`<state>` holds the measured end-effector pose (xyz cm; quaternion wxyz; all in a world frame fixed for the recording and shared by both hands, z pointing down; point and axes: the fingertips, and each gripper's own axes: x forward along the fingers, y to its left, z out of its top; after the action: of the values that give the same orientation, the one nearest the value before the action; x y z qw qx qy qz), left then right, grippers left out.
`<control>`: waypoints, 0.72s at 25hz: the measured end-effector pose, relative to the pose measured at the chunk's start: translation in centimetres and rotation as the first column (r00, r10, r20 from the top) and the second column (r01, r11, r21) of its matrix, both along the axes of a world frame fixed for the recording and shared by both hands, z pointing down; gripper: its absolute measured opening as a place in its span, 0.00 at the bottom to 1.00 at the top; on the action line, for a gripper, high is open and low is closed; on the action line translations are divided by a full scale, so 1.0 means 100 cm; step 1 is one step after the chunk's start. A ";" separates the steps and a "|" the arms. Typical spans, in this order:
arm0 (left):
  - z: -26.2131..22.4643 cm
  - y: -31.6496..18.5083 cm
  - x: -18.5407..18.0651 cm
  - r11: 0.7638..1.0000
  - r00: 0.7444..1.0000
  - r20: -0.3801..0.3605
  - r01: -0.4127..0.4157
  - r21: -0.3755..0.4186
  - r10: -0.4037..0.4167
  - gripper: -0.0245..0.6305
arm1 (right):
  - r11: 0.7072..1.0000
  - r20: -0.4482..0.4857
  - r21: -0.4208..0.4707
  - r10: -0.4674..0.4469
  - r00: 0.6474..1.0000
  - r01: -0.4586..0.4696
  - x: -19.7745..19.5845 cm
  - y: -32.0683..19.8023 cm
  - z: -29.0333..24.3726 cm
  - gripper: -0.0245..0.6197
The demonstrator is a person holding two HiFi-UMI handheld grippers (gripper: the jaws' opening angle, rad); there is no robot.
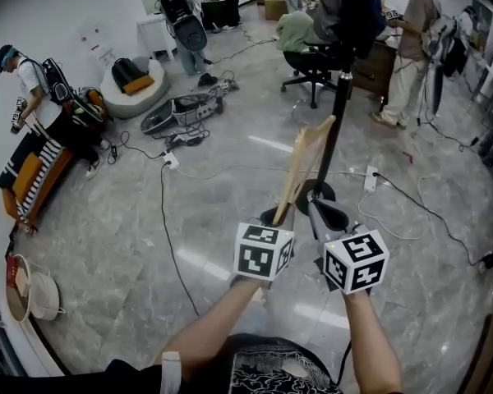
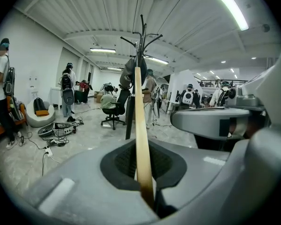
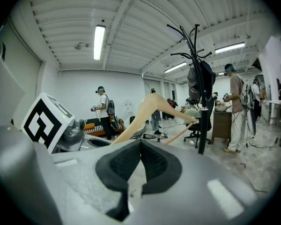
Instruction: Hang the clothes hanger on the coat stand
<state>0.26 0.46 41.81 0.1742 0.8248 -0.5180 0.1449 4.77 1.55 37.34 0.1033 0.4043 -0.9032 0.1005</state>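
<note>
A pale wooden clothes hanger (image 1: pixel 306 164) rises from my left gripper (image 1: pixel 278 218), which is shut on its lower end. In the left gripper view the hanger (image 2: pixel 141 125) stands edge-on, pinched between the dark pads of the left gripper (image 2: pixel 145 175). Straight ahead stands the black coat stand (image 1: pixel 338 109), its hooks (image 2: pixel 141 32) above the hanger's tip and a dark garment (image 3: pixel 200 86) hanging on it. My right gripper (image 1: pixel 320 212) is beside the left one, shut with nothing in it (image 3: pixel 140 146). From the right gripper view the hanger (image 3: pixel 150 104) slants toward the coat stand's pole (image 3: pixel 204 125).
The stand's round base (image 1: pixel 315 192) sits on the grey marble floor amid cables (image 1: pixel 166 220) and a power strip (image 1: pixel 370 179). Behind it are an office chair (image 1: pixel 310 66) with a seated person, a desk (image 1: pixel 376 60), standing people and bags. A sofa (image 1: pixel 33 175) is at the left.
</note>
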 end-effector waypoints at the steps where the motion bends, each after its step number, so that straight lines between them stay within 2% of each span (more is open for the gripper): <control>1: 0.000 -0.011 -0.005 1.000 1.000 0.001 -0.004 -0.005 0.004 0.05 | 1.000 -0.001 -0.004 0.003 1.000 -0.003 -0.005 -0.011 0.000 0.04; 11: 0.006 -0.120 -0.054 0.998 0.999 0.005 -0.048 -0.029 0.048 0.05 | 0.998 0.005 -0.027 0.053 0.999 -0.053 -0.051 -0.123 0.002 0.04; 18: 0.011 -0.179 -0.079 0.996 0.997 -0.021 -0.081 -0.042 0.080 0.05 | 0.996 -0.028 -0.033 0.087 0.996 -0.088 -0.077 -0.179 0.003 0.04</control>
<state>-7.62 -17.46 42.92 0.1908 0.8424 -0.4795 0.1549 -2.94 -16.38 37.63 0.1177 0.4430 -0.8813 0.1149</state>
